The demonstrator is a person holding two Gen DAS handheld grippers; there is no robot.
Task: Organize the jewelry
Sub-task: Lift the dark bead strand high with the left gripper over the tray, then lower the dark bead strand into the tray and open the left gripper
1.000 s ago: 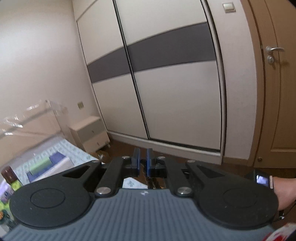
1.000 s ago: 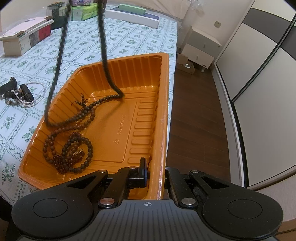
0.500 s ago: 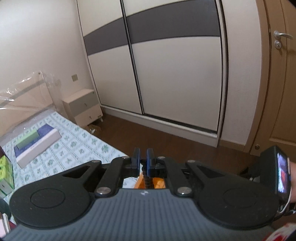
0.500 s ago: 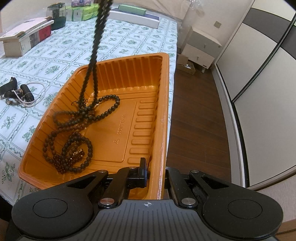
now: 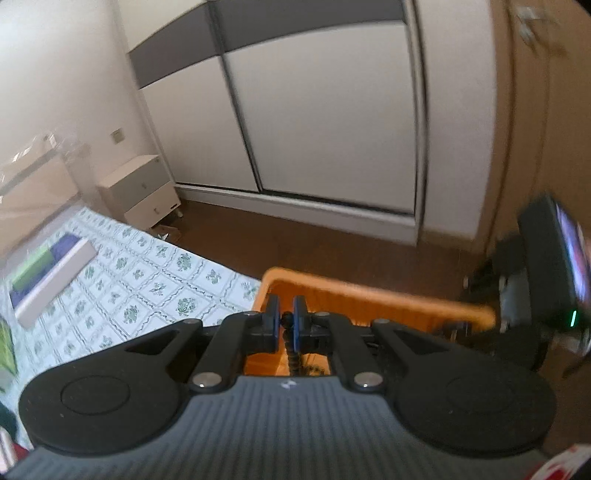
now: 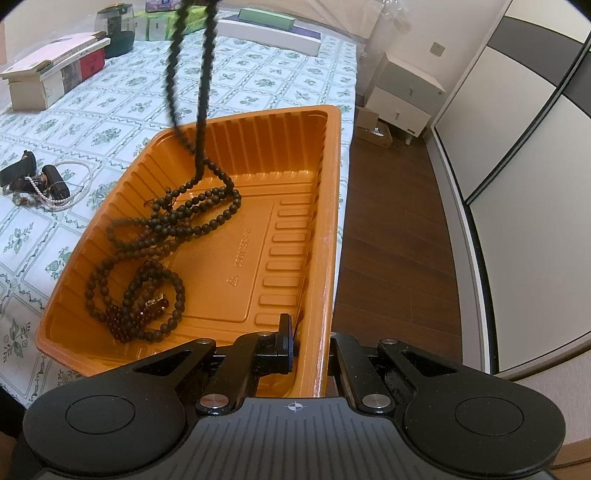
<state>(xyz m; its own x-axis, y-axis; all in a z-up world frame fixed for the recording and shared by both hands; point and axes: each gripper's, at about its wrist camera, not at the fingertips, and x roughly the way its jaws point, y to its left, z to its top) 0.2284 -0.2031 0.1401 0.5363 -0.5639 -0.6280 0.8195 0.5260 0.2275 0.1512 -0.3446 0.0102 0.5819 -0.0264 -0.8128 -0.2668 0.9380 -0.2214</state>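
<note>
An orange plastic tray sits on the patterned bedspread at the bed's edge. A long dark bead necklace lies partly coiled in it, with two strands rising out of the top of the right wrist view. My left gripper is shut on that necklace above the tray. My right gripper is shut on the tray's near right rim. More dark beads lie in the tray's near left corner.
A pearl necklace with small dark items lies on the bedspread left of the tray. Boxes and a white box stand further back. Wood floor, a nightstand and sliding wardrobe doors are to the right.
My left gripper has lowered and tilted down, so the tray now shows in its view. More of the necklace has settled in coils in the tray. The right gripper has not moved.
</note>
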